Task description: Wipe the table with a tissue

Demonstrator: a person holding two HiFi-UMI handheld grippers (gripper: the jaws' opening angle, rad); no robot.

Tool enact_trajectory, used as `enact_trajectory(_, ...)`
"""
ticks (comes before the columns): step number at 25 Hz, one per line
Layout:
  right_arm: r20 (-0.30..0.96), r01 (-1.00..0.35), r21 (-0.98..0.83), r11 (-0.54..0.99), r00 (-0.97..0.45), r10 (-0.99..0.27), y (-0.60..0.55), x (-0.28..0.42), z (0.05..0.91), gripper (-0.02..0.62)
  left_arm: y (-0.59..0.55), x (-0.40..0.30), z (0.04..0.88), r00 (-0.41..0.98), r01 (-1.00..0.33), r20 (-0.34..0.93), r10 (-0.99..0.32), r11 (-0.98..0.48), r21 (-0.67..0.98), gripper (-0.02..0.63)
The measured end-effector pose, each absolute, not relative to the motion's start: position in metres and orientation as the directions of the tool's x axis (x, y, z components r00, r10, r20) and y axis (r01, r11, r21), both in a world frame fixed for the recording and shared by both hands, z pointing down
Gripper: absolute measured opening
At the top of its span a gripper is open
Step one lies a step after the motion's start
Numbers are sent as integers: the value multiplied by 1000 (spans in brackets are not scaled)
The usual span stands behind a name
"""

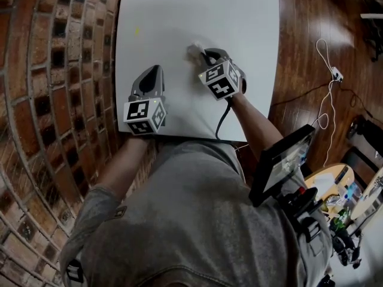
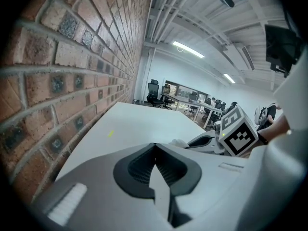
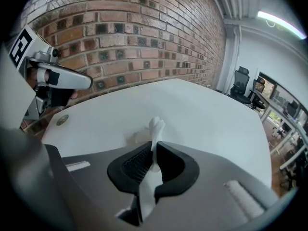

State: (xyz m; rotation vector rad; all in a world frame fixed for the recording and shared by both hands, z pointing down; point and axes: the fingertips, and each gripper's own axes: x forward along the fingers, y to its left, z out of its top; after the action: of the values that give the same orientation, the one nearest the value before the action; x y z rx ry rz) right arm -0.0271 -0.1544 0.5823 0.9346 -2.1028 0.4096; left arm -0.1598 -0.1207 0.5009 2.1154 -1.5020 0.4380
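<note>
Right tongs (image 3: 153,153) pinching the tissue (image 3: 155,127), down on the white desk (image 1: 179,17); left tongs (image 2: 154,148) pressed together, empty (over the desk's near edge).

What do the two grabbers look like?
Both the left gripper and right gripper are grey with black ribbed pads. Each carries a white cube with black square markers. A black cable trails from the right one. The person wears a grey short-sleeved shirt.

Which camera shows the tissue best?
The right gripper view: the tissue is pinched in the right gripper, close and centred. The head view shows only a small white wad beyond that gripper; the left gripper view catches just a sliver.
</note>
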Motion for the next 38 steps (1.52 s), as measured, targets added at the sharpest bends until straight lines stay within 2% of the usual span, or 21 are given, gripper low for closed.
enact_trajectory(8, 782, -824, 38, 566, -328, -531, -153, 29, 584, 38, -124, -153, 498, 367, -930, 518, -773, -295, 219, 2)
enact_trajectory(14, 761, -846, 48, 531, -313, -568, -150, 35, 572, 38, -122, -152, 494, 379, -925, 511, -772, -313, 214, 2)
enact_trajectory(26, 639, -891, 57, 451, -315, -702, -105, 37, 495, 38, -108, -135, 477, 443, -896, 445, -778, -399, 194, 2)
enact_trajectory(38, 507, -893, 25, 450, -376, -775, -27, 63, 443, 38, -44, -114, 449, 379, -925, 388, -840, -359, 125, 2)
